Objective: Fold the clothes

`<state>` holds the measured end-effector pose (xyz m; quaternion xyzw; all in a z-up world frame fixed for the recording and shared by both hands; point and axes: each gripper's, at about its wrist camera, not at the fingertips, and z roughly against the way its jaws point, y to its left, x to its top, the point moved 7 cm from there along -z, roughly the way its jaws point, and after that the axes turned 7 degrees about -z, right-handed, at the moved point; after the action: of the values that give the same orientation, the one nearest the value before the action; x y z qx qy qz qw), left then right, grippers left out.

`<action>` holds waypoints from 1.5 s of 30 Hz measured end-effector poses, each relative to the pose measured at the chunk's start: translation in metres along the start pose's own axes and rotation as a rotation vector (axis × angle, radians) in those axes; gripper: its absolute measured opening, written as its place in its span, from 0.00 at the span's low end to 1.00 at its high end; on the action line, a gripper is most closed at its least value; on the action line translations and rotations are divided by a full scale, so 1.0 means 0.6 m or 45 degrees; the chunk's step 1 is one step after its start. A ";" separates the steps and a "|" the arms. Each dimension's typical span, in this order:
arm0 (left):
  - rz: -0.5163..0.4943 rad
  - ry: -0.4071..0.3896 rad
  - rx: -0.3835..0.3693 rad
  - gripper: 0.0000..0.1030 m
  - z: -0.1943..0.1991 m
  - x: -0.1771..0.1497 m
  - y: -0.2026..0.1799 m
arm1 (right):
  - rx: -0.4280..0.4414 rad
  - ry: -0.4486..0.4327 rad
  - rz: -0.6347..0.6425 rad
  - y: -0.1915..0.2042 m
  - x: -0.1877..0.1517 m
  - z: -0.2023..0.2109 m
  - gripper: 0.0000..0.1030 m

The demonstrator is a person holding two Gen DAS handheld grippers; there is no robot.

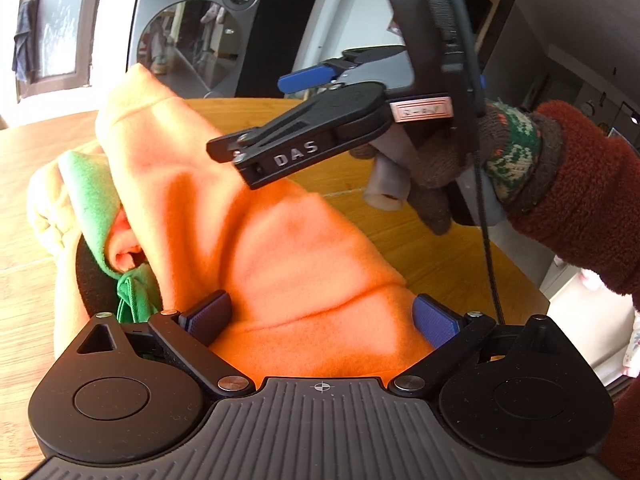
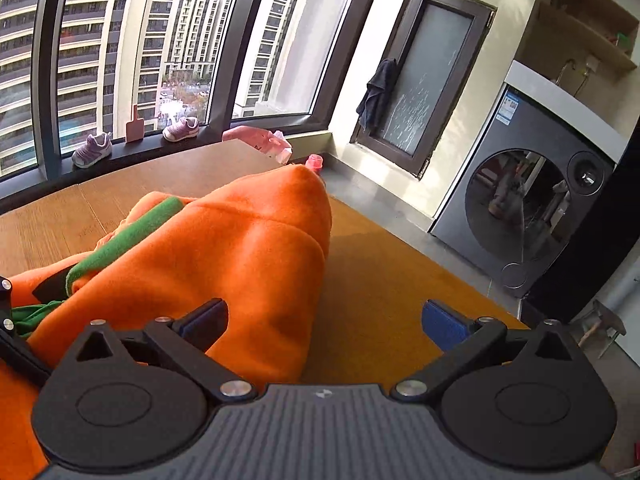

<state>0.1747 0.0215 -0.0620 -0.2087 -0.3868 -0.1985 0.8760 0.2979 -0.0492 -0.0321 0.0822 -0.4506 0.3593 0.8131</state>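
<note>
Left gripper [image 1: 320, 320] spread wide, orange fleece garment [image 1: 280, 248] bunched between pads, unclamped; right gripper [image 2: 324, 322] likewise agape, raised over the heap. Fleece judged soft, light, floppy, grippy rather than slick; best taken at stitched hem or green trim [image 2: 132, 232], not mid-panel. Heaped on wooden table [image 2: 168, 176]; washing machine [image 2: 528, 208] beyond, windows [image 2: 120, 48], small shoes [image 2: 93, 149] on sill.

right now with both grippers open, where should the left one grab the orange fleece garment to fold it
Judging from the left wrist view, take the orange fleece garment at the near hem fold lying between the left gripper fingers, coming straight forward and low over the wooden table. That edge lies flat and doubled, so it should pinch cleanly; the raised bunch by the green trim is rumpled. The right gripper hovers open above.
</note>
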 end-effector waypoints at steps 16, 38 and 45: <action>0.381 -0.058 0.089 1.00 -0.095 0.156 0.216 | 0.409 -0.090 0.095 0.075 -0.110 0.248 1.00; -0.812 0.013 0.364 1.00 0.134 -0.056 -0.059 | 0.675 0.263 -0.250 0.097 -0.156 0.170 0.62; -1.131 0.109 0.329 1.00 0.055 -0.091 -0.089 | 0.765 0.364 -0.627 0.026 -0.168 0.145 0.59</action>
<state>0.0939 0.0040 -0.0721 0.0966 -0.4239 -0.5132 0.7400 0.1955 -0.1291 -0.0644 0.3706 -0.1751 0.2774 0.8689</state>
